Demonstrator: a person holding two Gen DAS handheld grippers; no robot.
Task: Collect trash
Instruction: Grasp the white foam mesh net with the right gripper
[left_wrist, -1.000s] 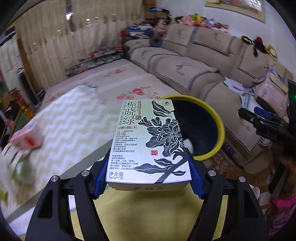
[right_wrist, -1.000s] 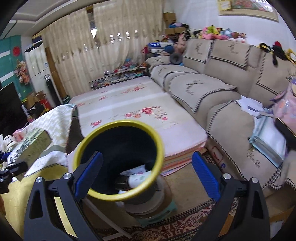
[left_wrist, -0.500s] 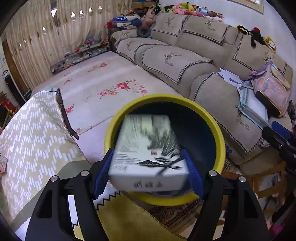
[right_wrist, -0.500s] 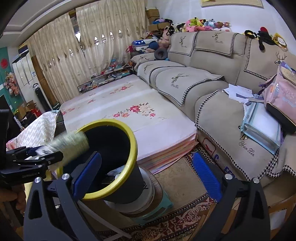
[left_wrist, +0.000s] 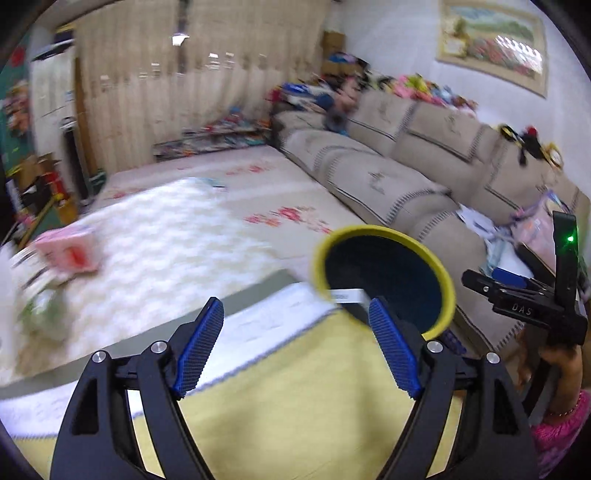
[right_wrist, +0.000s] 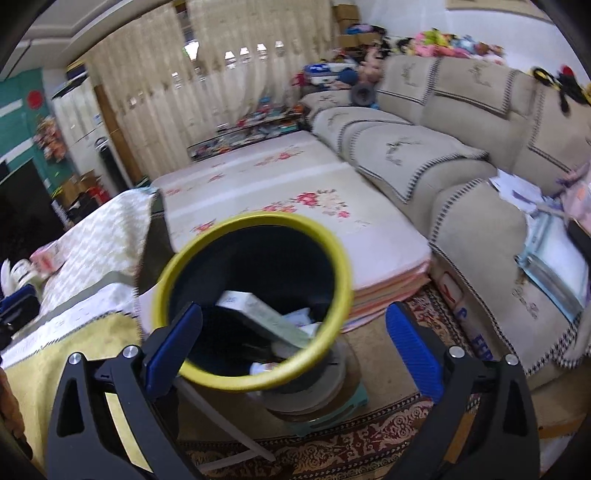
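Left gripper: jaws have just been opening, now spread wide, nothing between them. Right gripper: jaws apart, empty, poised over the bin. Tea box lies tilted inside the bin among other rubbish. Pink box sits on the table left of the bin.

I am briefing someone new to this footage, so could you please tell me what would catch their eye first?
Probably the yellow-rimmed bin standing on the floor beside the table, with a pale green box lying tilted inside among other trash. Next, the long beige sofa along the right wall, then the pink box on the white zigzag cloth at left.
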